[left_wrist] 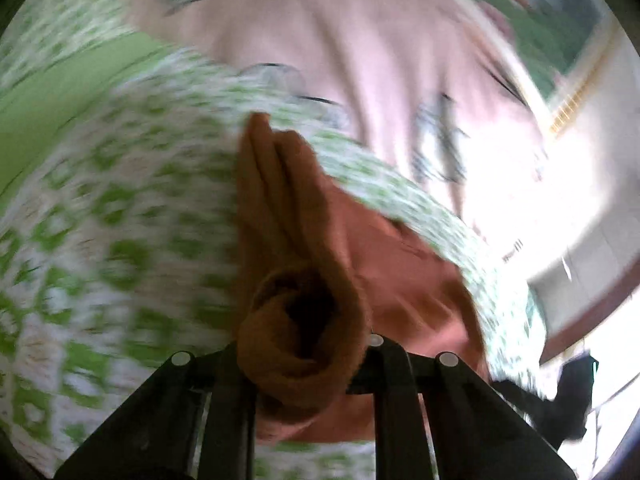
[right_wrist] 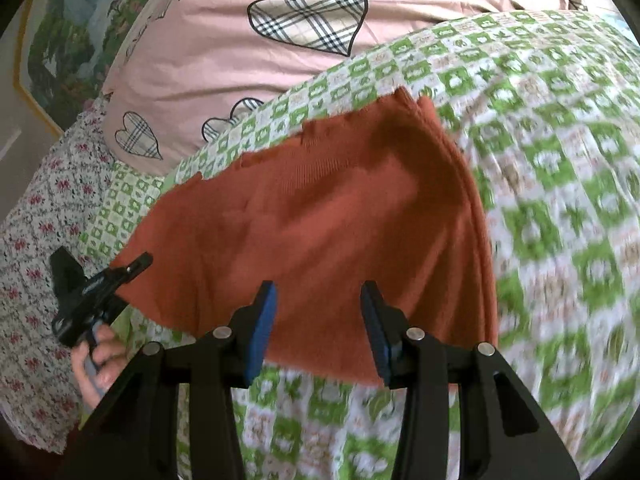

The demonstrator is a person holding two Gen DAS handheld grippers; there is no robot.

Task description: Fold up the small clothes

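A small rust-orange knitted garment lies spread over a green-checked bedspread. In the left wrist view a bunched, rolled edge of that garment fills the space between the jaws of my left gripper, which is shut on it. The right wrist view shows the left gripper pinching the garment's left corner, with a hand on its handle. My right gripper stands open just above the garment's near edge. Its blue pads are apart and do not press on the cloth.
A pink cover with plaid hearts lies beyond the bedspread. At the left is a white sheet with small red flowers. A framed landscape picture hangs on the wall at the far left. The left wrist view is motion-blurred.
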